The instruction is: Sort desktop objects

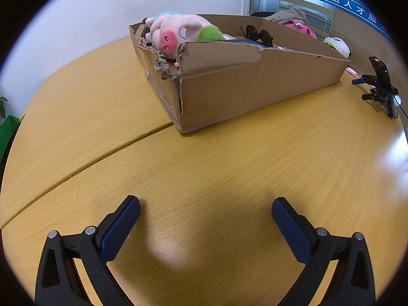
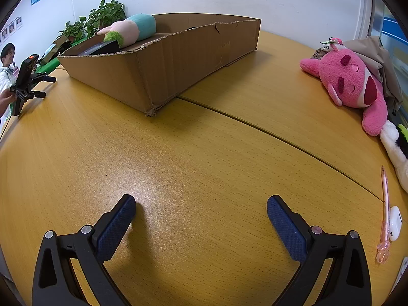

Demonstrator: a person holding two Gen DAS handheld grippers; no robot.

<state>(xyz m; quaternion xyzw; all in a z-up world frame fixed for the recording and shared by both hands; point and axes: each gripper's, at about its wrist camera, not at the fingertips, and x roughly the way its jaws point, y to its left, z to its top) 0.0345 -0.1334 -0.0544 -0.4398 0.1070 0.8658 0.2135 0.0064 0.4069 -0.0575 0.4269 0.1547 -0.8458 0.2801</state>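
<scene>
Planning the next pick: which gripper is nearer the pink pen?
Right. The pink pen lies just beside the right gripper, to its right; the left gripper faces the cardboard box, farther off.

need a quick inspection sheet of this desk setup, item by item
surface: wooden desk, seam between sections.
job's things: torn cardboard box holding pig plush and sunglasses; on the desk, pink plush, pink pen, white earbud case.
clutter: beige cloth behind the pink plush.
grippers: left gripper and right gripper, jaws open, empty.
cables: nothing seen.
surroundings: white wall, potted plants, person at the right-wrist view's left edge.
</scene>
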